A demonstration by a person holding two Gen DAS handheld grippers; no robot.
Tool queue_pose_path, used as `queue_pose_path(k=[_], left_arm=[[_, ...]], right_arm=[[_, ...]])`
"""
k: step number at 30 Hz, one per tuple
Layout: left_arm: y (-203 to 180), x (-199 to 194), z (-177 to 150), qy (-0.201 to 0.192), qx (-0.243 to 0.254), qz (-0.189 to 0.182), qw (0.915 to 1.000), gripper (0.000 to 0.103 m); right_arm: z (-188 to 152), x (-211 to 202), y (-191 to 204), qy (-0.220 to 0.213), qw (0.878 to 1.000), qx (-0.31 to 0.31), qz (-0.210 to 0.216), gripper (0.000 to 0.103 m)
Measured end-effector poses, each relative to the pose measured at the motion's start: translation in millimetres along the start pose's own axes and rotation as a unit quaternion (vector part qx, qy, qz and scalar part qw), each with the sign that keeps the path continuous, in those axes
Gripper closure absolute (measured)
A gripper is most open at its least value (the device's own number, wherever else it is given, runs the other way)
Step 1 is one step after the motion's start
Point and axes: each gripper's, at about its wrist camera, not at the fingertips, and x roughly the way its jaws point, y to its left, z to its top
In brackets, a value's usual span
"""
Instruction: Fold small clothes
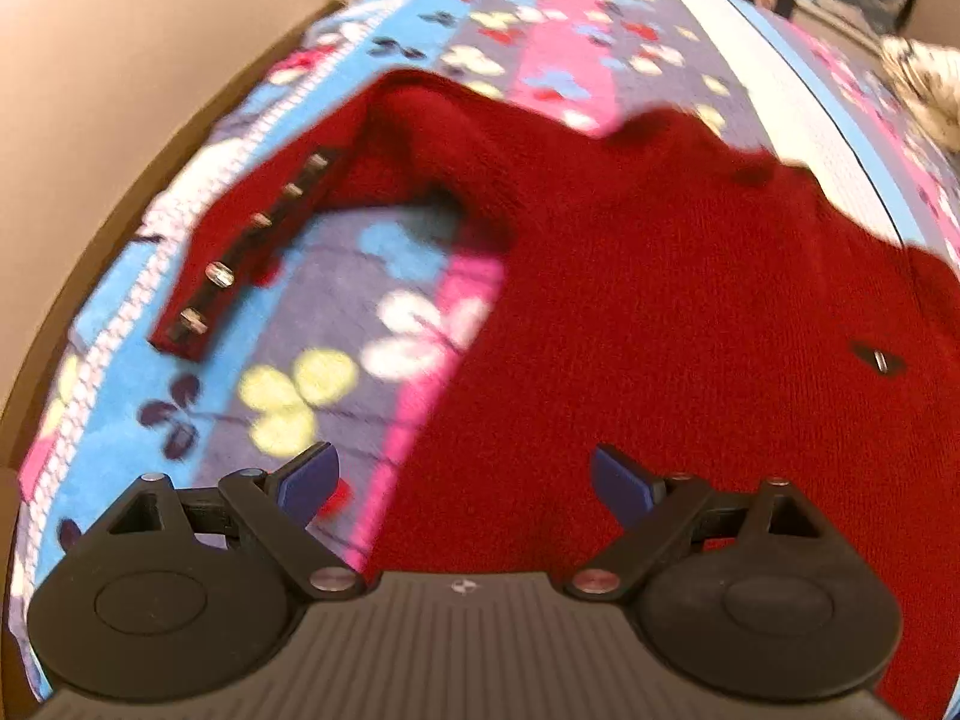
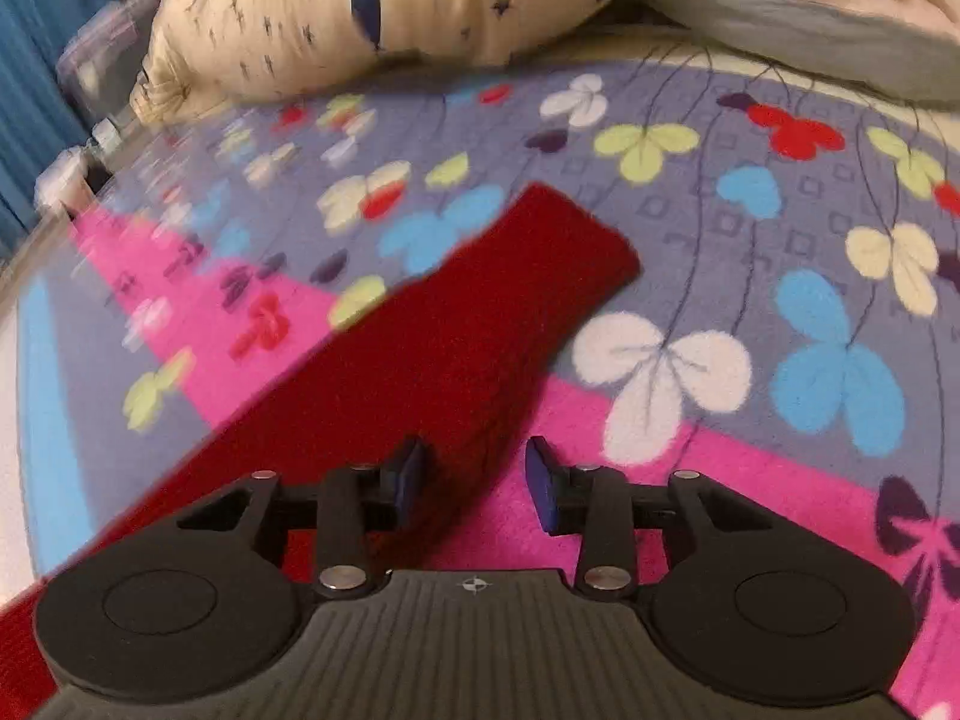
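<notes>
Hovering apart, left tongs and right tongs grip nothing; red cardigan sleeve ahead needs folding inward.

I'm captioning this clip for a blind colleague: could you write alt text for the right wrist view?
A red knitted sleeve lies flat and diagonal on a fleece blanket printed with colourful butterflies. The right gripper hangs open just above its lower part. A cream star-patterned pillow lies beyond.
</notes>
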Motion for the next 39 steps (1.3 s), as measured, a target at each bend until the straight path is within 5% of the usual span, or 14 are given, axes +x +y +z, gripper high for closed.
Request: queue_pose_path(k=[2, 7, 14, 17, 18, 22, 27, 36, 39], left_arm=[[17.9, 0.7, 10.2, -0.013, -0.016, 0.007, 0.9997, 0.002], [65.0, 26.9, 42.7, -0.034, -0.013, 0.049, 0.9981, 0.000], [102.8, 101.9, 79.5, 0.007, 0.054, 0.088, 0.9947, 0.001], [120.1, 120.2, 95.3, 0.045, 0.057, 0.104, 0.9919, 0.084], [133.3, 111.3, 109.3, 0.044, 0.038, 0.092, 0.9940, 0.092], [207.6, 63.0, 165.7, 0.014, -0.036, 0.068, 0.9969, 0.093], [294.2, 50.2, 193.3, 0.054, -0.120, 0.056, 0.9897, 0.092], [306.5, 99.1, 185.8, 0.119, -0.193, 0.065, 0.9719, 0.092], [287.2, 85.7, 197.4, 0.133, -0.209, 0.019, 0.9685, 0.092]], right_arm=[[-6.7, -30.4, -0.1, -0.014, 1.000, 0.002, 0.006, 0.029], [-48.0, -125.4, 15.4, -0.006, 0.990, -0.099, 0.103, 0.029], [-124.3, -208.5, 37.7, 0.067, 0.973, -0.175, 0.137, 0.026], [-151.5, -233.3, 55.9, 0.077, 0.966, -0.204, 0.141, 0.026], [-158.6, -242.0, 62.8, 0.074, 0.962, -0.220, 0.144, 0.026], [-183.9, -263.7, 98.2, 0.040, 0.942, -0.294, 0.155, 0.026], [-210.0, -265.8, 129.5, 0.048, 0.930, -0.318, 0.177, 0.027], [-235.8, -271.2, 141.1, 0.075, 0.918, -0.347, 0.178, 0.027], [-233.2, -266.6, 136.6, 0.076, 0.921, -0.340, 0.175, 0.027]])
